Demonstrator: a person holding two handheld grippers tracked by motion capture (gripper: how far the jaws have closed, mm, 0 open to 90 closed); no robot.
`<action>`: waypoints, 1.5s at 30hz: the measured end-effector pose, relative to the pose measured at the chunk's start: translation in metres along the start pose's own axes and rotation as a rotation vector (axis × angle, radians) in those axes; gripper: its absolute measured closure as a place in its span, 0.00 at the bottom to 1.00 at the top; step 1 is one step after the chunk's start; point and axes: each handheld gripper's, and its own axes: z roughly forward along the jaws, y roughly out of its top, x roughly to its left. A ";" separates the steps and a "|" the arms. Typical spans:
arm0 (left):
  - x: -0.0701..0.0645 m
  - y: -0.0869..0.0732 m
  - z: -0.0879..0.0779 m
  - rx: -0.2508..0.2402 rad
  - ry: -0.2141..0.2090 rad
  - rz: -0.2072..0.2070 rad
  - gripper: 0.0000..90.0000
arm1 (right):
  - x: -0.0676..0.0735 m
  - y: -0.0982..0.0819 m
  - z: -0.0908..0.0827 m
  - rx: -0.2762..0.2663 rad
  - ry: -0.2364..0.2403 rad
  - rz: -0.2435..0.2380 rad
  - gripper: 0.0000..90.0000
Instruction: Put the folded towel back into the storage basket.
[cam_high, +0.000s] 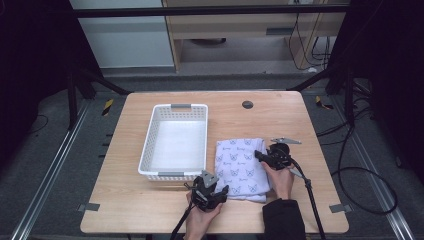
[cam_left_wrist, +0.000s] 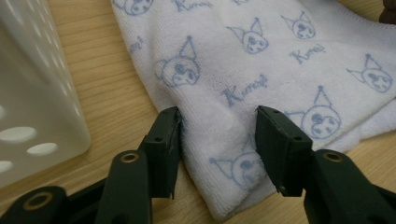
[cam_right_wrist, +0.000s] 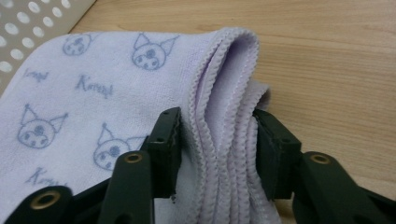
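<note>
Folded towel (cam_high: 241, 169) lies on bench (cam_high: 125, 210) right of white basket (cam_high: 176, 141) | left claw (cam_left_wrist: 217, 140) open astride near corner | right claw (cam_right_wrist: 217, 144) pinching stacked right-edge hems, seemingly to lift it flat

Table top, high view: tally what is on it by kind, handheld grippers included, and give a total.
White perforated basket: 1
Folded printed towel: 1
Handheld grippers: 2, the left gripper at the towel's near corner, the right gripper at its stacked right edge
Total: 4
</note>
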 end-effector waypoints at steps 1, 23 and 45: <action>0.000 0.000 0.000 -0.003 -0.016 -0.011 0.60 | 0.001 0.000 0.000 0.004 0.006 0.004 0.69; -0.007 0.010 -0.029 -0.139 -0.025 0.037 0.89 | 0.012 0.007 -0.027 -0.072 0.051 -0.021 0.83; -0.023 0.043 -0.070 -0.259 -0.032 0.136 0.90 | 0.030 0.022 -0.080 -0.250 0.072 -0.047 0.83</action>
